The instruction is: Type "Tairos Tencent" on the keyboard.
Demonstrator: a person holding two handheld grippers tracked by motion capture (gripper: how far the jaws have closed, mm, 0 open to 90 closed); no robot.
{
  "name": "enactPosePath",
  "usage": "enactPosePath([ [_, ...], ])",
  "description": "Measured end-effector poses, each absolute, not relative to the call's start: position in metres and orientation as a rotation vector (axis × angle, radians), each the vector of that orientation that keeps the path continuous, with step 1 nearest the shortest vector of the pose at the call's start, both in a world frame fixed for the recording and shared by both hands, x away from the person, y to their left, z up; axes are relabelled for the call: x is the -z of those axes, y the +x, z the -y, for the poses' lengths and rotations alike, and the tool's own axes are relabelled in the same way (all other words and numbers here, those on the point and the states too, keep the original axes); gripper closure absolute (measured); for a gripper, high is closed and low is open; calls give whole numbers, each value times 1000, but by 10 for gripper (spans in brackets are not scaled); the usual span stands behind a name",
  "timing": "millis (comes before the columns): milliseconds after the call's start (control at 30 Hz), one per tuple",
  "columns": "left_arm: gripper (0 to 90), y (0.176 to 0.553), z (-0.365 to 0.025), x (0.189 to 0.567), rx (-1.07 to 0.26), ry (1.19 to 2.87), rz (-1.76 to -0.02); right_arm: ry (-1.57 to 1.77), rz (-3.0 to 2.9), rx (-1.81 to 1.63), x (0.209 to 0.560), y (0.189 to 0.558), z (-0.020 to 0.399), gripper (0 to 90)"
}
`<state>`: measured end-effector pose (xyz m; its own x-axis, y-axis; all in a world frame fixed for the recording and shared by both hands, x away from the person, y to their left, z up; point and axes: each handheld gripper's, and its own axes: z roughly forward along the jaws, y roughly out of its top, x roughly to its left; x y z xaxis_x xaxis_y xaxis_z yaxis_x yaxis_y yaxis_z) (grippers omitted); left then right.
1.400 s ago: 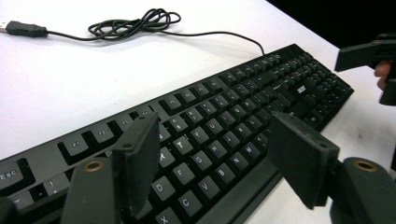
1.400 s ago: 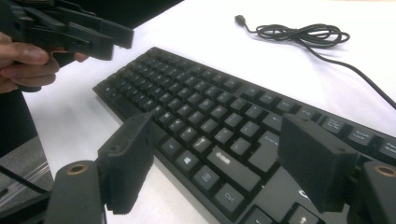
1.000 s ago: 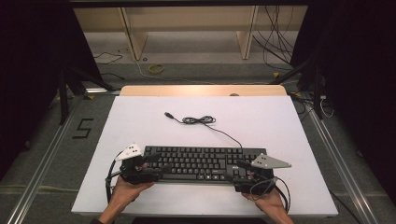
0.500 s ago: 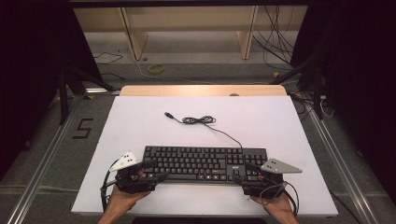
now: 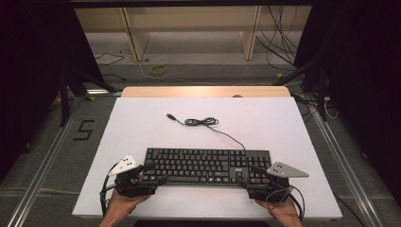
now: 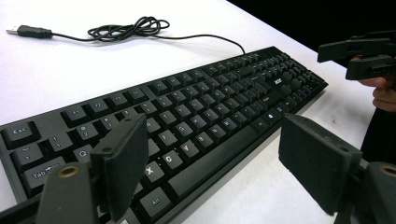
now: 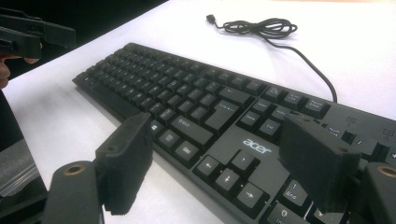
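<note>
A black keyboard point(image 5: 203, 163) lies flat on the white table point(image 5: 137, 123), its cable point(image 5: 201, 121) coiled behind it with the USB plug point(image 5: 170, 116) free. My left gripper point(image 5: 156, 173) is at the keyboard's front left corner. Its jaws have just been opening and stand open, with the front edge of the keys point(image 6: 187, 126) lying between them, untouched. My right gripper point(image 5: 249, 176) is at the front right corner, open over the arrow keys point(image 7: 229, 172). The other gripper shows farther off in each gripper view, right gripper point(image 6: 359, 56) and left gripper point(image 7: 28, 32).
A wooden strip point(image 5: 203, 91) runs along the table's far edge. Beyond it stand shelf legs point(image 5: 135, 35) and loose cables point(image 5: 283, 52) on the floor. A "5" mark point(image 5: 84, 130) is on the floor at the left. The near table edge is just under my hands.
Both grippers have drawn back a little toward the near edge, off the keyboard's ends. The keyboard and cable have stayed where they were.
</note>
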<state>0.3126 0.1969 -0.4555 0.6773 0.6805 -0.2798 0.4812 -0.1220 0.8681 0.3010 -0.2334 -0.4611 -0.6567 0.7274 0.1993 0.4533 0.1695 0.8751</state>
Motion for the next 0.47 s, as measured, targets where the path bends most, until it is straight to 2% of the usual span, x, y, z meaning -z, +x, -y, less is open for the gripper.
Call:
enactPosePath([
  [467, 236, 315, -196, 457, -225, 1771, -936, 1139, -2177, -1483, 461, 301, 233, 266],
])
